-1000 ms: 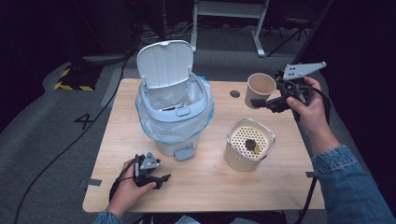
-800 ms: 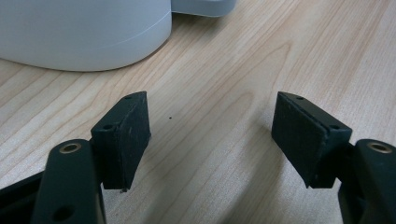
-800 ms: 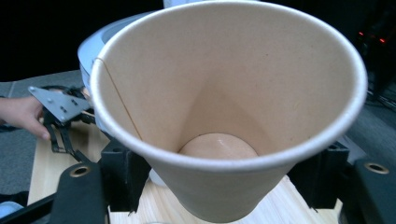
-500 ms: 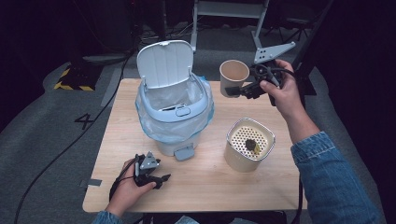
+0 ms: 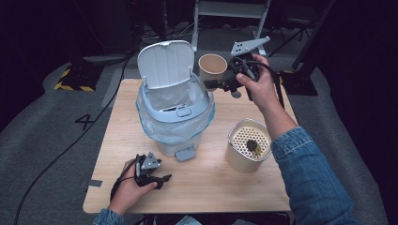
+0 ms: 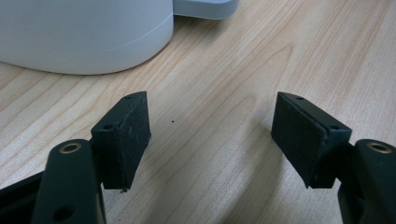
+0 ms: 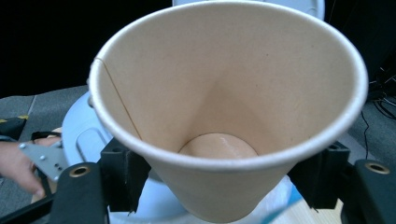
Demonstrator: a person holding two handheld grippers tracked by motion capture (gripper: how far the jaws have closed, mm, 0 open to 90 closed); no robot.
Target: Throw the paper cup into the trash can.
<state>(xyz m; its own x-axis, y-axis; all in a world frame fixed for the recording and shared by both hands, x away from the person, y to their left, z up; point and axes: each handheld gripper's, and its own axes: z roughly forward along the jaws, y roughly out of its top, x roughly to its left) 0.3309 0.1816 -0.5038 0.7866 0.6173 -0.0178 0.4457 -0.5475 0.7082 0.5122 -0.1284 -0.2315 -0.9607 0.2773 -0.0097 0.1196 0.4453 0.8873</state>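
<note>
A tan paper cup (image 5: 211, 68) hangs in the air beside the open lid of a pale blue pedal bin (image 5: 174, 112) lined with a clear bag. My right gripper (image 5: 210, 84) is shut on the paper cup (image 7: 224, 102), its jaws pressed against both sides of the cup wall; the cup is empty and tilted toward the camera. My left gripper (image 5: 162, 180) rests on the wooden table (image 5: 211, 187) in front of the bin, open, with bare wood between its fingers (image 6: 123, 135). The white base of the bin (image 6: 84, 35) lies just beyond the left gripper.
A cream canister (image 5: 248, 145) with a perforated insert and a dark lump on it stands at the table's right. The bin's pedal (image 5: 185, 153) points toward the front edge. Dark floor, cables and a metal stand surround the table.
My right gripper has carried the paper cup leftward, from above the table's right side to just beside the bin's raised lid. The left gripper has stayed put.
</note>
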